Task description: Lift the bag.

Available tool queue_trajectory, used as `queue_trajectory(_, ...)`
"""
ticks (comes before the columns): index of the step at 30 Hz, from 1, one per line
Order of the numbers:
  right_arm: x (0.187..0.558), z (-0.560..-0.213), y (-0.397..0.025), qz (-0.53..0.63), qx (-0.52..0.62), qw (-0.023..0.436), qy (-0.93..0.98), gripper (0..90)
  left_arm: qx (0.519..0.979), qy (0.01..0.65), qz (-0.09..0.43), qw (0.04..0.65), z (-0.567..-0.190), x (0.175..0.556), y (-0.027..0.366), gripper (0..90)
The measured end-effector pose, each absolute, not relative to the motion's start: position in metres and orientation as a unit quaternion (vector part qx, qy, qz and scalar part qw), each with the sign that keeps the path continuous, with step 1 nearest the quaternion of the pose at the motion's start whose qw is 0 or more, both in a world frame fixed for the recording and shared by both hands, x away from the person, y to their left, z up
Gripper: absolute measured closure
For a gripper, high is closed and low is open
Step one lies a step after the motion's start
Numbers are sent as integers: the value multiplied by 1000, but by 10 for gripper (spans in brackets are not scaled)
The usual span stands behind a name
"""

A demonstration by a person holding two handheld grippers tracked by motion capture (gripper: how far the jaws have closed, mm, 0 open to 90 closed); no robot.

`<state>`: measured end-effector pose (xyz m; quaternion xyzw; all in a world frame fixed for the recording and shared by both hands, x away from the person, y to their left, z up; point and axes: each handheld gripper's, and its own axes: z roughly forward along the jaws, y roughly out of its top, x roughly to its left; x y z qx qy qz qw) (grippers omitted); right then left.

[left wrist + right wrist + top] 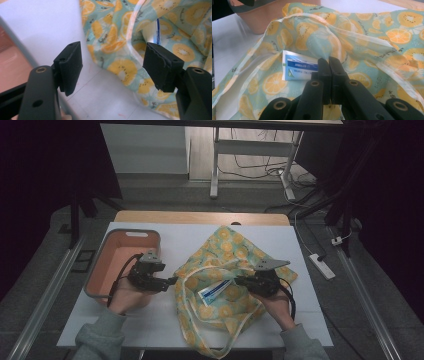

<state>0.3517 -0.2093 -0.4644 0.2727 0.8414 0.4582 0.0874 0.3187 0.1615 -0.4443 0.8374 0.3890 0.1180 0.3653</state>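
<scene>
Fruit-print cloth bag (pixel 235 270) is lying crumpled across the middle and right of the white table (pixel 150 320), its pale handles trailing toward the near edge. A small white-and-blue packet (pixel 215 291) is resting on the bag's fabric, near its middle. The right gripper (pixel 239 281) is sitting low on the bag, just right of the packet; in the right gripper view its jaws are pressing together, with the packet (pixel 298 68) lying right at their tips, and it cannot be told whether they are pinching its edge or only the cloth beneath. The left gripper (pixel 174 280) is hovering at the bag's left edge, its jaws standing spread; in the left gripper view the bag (pixel 117 45) and its pale trim are showing between and beyond them, with bare table below. A pink bin (pixel 107 262) with a grey rim is standing at the far left of the table, just beside the left hand (pixel 129 297).
</scene>
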Motion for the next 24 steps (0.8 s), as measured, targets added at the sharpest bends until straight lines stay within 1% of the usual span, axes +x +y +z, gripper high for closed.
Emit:
queue_trajectory(11,352,-468,-209,452,275,85,844,894,856,378,102,337,-456,334,129,307)
queue_trajectory(17,352,-466,-210,456,275,88,842,894,868,384,127,288,-466,340,112,295)
queue_trajectory(19,352,-466,-211,455,275,88,842,894,870,388,122,278,-469,342,111,307)
queue_trajectory(22,351,-465,-213,456,275,91,842,894,872,396,101,269,-473,345,110,459)
queue_trajectory(24,351,-463,-215,458,277,93,839,894,874,396,90,266,-475,346,111,578)
